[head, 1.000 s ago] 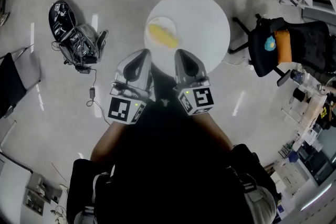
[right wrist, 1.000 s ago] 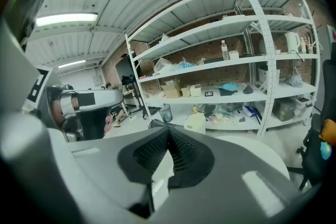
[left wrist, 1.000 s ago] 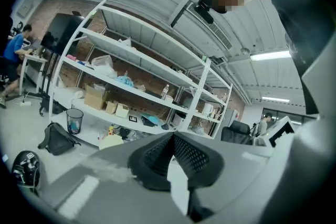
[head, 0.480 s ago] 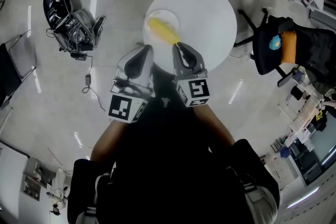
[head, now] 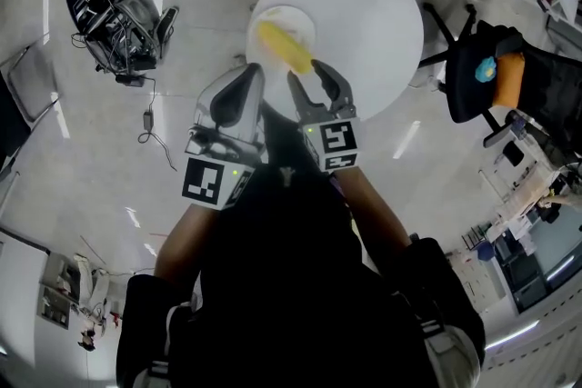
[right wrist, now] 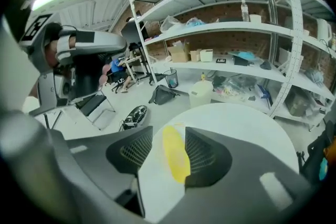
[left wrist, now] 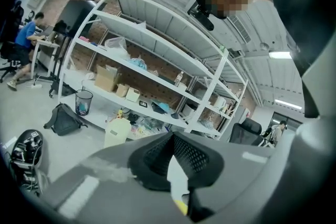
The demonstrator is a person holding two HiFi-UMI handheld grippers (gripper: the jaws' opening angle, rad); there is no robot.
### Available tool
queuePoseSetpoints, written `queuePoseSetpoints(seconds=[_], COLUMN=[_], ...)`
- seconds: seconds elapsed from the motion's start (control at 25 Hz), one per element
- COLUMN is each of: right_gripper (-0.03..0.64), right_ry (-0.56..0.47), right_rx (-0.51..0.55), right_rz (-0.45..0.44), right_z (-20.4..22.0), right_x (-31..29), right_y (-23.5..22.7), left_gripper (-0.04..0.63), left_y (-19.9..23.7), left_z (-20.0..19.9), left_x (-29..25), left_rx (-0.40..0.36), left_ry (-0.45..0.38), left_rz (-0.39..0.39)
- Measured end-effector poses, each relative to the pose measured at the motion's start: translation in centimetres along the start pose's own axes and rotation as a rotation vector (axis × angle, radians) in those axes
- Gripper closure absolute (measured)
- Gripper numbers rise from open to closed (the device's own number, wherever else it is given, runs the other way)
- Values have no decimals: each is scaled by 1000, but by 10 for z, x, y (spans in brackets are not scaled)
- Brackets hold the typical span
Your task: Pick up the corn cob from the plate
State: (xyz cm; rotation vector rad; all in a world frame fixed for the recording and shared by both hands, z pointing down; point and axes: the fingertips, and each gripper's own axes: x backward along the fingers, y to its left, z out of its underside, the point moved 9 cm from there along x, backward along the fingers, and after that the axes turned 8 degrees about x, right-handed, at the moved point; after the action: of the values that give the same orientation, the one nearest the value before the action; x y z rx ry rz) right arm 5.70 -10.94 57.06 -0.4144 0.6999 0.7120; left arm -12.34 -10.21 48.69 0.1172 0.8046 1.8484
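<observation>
A yellow corn cob [head: 284, 48] lies on a white plate [head: 262, 19] at the near left edge of the round white table [head: 364, 14]. My right gripper [head: 307, 73] is open at the cob's near end; its jaws have just been opening. In the right gripper view the cob [right wrist: 175, 157] shows lengthwise in the gap of that gripper [right wrist: 169, 132], and no pad presses on it. My left gripper [head: 253, 74] hangs shut just left of the plate's near edge. The left gripper view shows its jaw tips [left wrist: 171, 137] together, with a sliver of yellow behind them.
A black office chair [head: 496, 73] with an orange item stands right of the table. A helmet and gear pile [head: 114, 14] with a cable lies on the floor at left. Metal shelving [right wrist: 236, 23] and a white bin [right wrist: 201, 93] stand beyond the table.
Both grippers have moved toward the plate. The right gripper's jaws, shut before, now stand apart at the cob's near end. The left gripper stays shut.
</observation>
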Motion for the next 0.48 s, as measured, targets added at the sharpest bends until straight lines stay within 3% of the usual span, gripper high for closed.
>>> queuePoseSetpoints(seconds=[0.16,0.48], right_gripper=[362,320], right_ry=[83,212], right_rx=[50,161], right_rz=[-53,-102], right_z=[15,36], right_x=[-21,-62], right_y=[-1,-9], left_gripper=[592,592], left_y=[7,25], left_z=[7,23], left_x=[-6,-15], left_rx=[26,58], left_ry=[2,47], left_rz=[-10,-56])
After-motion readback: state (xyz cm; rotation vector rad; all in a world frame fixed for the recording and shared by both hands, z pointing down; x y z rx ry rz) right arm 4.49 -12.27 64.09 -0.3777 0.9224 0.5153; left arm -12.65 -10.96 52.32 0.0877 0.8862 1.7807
